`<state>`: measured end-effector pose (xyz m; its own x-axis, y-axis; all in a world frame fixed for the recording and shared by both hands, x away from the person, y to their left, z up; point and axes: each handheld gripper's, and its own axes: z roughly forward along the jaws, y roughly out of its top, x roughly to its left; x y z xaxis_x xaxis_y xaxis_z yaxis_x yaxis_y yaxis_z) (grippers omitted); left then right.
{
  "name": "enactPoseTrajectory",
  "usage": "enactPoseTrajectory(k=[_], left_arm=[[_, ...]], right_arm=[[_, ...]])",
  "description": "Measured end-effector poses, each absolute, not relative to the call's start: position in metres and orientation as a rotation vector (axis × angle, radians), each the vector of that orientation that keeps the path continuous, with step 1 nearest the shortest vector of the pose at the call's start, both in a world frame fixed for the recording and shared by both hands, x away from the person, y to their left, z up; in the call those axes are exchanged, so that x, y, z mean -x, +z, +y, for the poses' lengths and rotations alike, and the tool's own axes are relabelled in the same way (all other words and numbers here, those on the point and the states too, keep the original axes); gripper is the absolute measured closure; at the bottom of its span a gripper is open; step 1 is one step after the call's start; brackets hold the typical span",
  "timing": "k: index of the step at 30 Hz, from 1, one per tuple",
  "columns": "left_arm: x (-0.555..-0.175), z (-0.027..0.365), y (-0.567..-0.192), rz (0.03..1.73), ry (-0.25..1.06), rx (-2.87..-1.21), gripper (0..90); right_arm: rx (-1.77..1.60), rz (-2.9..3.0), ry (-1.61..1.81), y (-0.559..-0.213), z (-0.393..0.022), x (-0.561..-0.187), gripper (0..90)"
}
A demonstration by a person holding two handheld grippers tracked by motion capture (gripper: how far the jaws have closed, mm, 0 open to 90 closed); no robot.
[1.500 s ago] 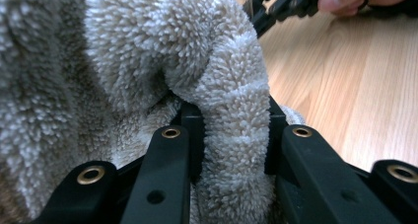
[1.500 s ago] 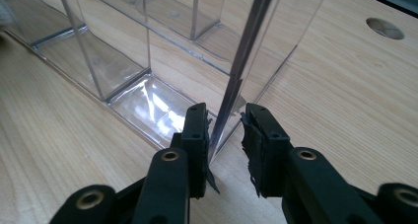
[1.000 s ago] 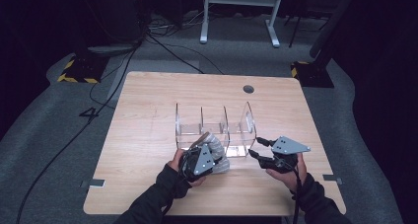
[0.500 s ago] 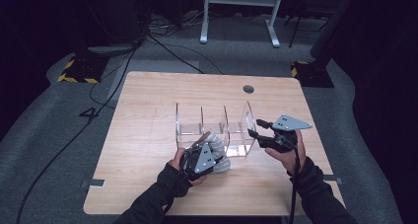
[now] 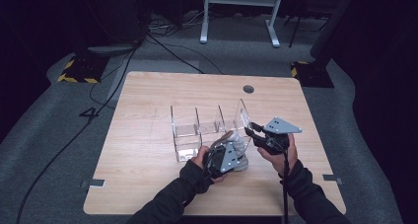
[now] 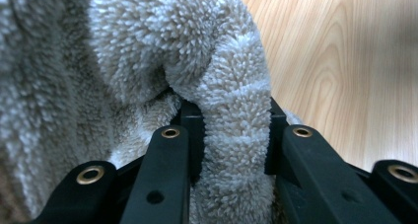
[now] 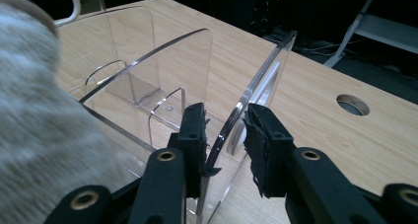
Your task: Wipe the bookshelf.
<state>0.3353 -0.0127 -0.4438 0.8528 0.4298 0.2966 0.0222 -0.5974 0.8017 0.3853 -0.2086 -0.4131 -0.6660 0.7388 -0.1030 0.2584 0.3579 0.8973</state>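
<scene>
Dark room, cables on grey floor; pale wooden tabletop (image 5: 148, 135) at centre, with much bare wood to the left and along its far edge.

Fleecy grey-white cloth (image 5: 235, 146) sits at the near right corner of the clear acrylic organizer (image 5: 197, 130), just in front of its right end. Left tongs (image 6: 229, 135) clenched on a thick fold of it; in the left gripper view the fold runs upright between the pads and curls over to the left, with bare wood to the right of it. The high view gives only a bunched lump under the left gripper's grey plate, long axis not readable there.

Organizer lies with its long axis across the tabletop, dividers splitting it into compartments, open tops up. Its right end wall (image 7: 256, 86) stands upright and on edge between the right tongs (image 7: 224, 135), whose jaws have just been closing around it; the left pad touches the wall, a narrow gap shows at the right pad, so not clamped. Right gripper view also shows the round cable hole (image 7: 352, 104) beyond, and the cloth blurred at far left. Right of the organizer, open tabletop to the edge.
</scene>
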Motion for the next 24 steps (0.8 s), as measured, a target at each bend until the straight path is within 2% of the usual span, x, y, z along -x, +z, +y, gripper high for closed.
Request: enactPoseTrajectory(k=[4,8,18,24], left_arm=[[-0.341,-0.023,-0.448,0.351,0.608,-2.163,74.2],[-0.338,-0.011,-0.447,0.384,0.612,-2.181,74.7],[-0.309,0.080,-0.435,0.488,0.686,-2.245,74.9],[-0.298,0.122,-0.432,0.596,0.707,-2.190,75.2]], right_arm=[[-0.866,2.120,1.254,-0.412,-0.207,-0.384,72.4],[-0.870,2.114,1.255,-0.412,-0.208,-0.385,73.6],[-0.859,2.117,1.247,-0.411,-0.210,-0.384,74.6],[-0.873,2.117,1.250,-0.410,-0.211,-0.382,74.6]])
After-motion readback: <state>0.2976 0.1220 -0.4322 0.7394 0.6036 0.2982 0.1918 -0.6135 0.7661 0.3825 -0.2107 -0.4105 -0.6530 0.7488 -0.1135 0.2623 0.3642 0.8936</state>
